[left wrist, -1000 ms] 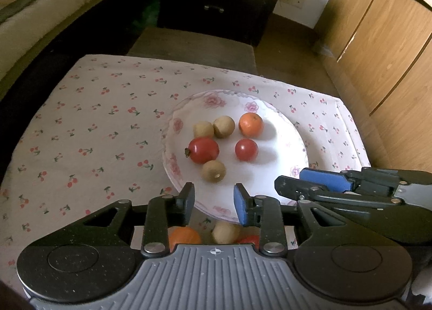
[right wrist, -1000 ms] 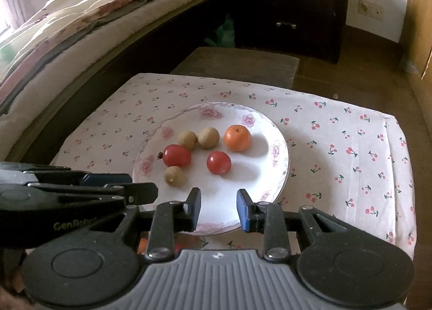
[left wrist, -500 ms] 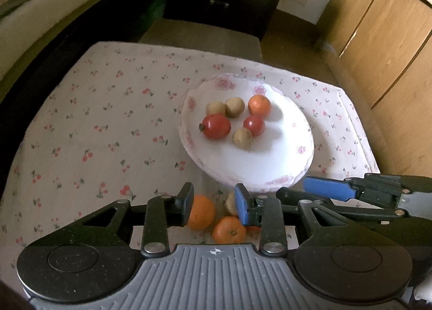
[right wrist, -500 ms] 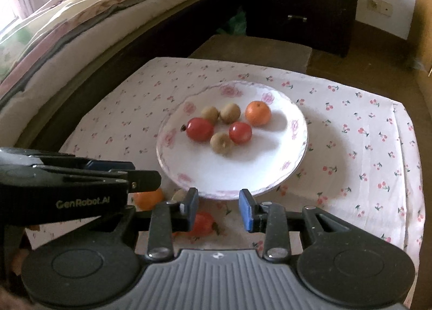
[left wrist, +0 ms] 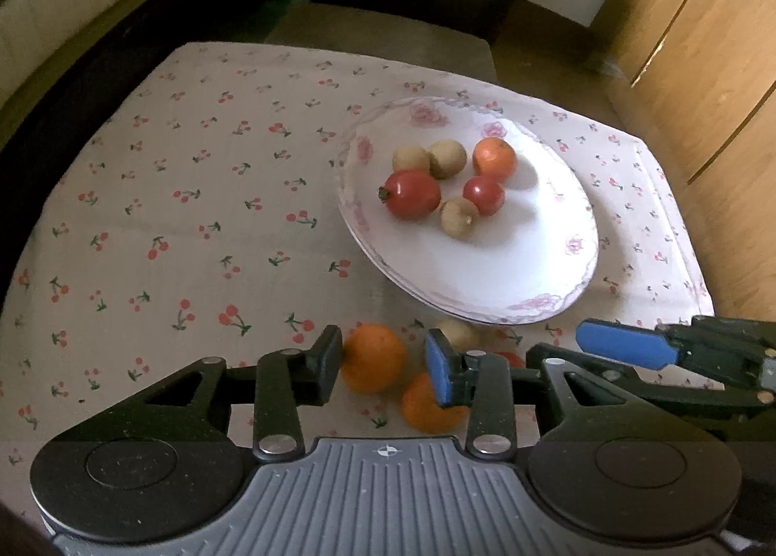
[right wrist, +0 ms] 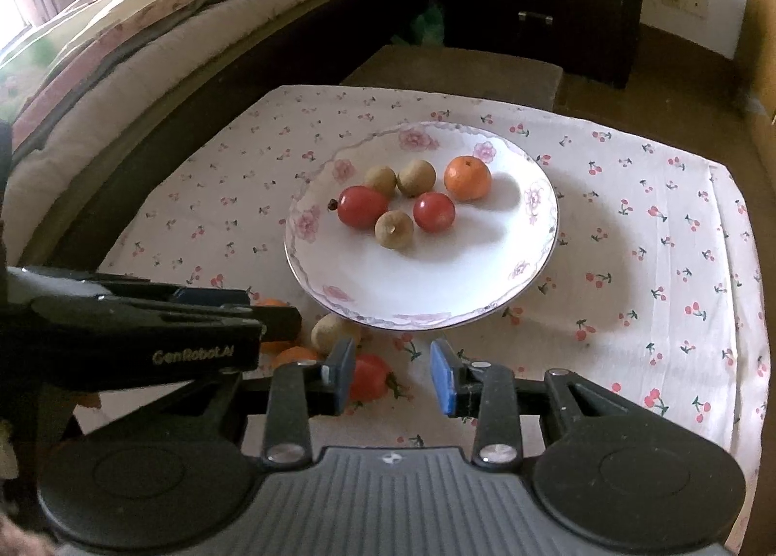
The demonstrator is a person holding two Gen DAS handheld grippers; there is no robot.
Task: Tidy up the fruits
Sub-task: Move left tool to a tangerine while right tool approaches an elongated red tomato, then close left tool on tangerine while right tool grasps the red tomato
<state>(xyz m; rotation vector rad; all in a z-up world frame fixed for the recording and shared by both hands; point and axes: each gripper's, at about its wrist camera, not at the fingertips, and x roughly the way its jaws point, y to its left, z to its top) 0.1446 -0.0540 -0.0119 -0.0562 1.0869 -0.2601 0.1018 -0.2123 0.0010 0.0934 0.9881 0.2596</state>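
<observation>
"GenRobot.AI" on left hand-held gripper point(right wrist: 271, 321), white txt.

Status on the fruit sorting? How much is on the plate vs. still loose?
Done: six fruits sit on the plate. In hand: nothing gripped. The left gripper, its fingers just opening, frames an orange; the right gripper is open by a tomato. Left: at least four loose fruits on the cloth.
</observation>
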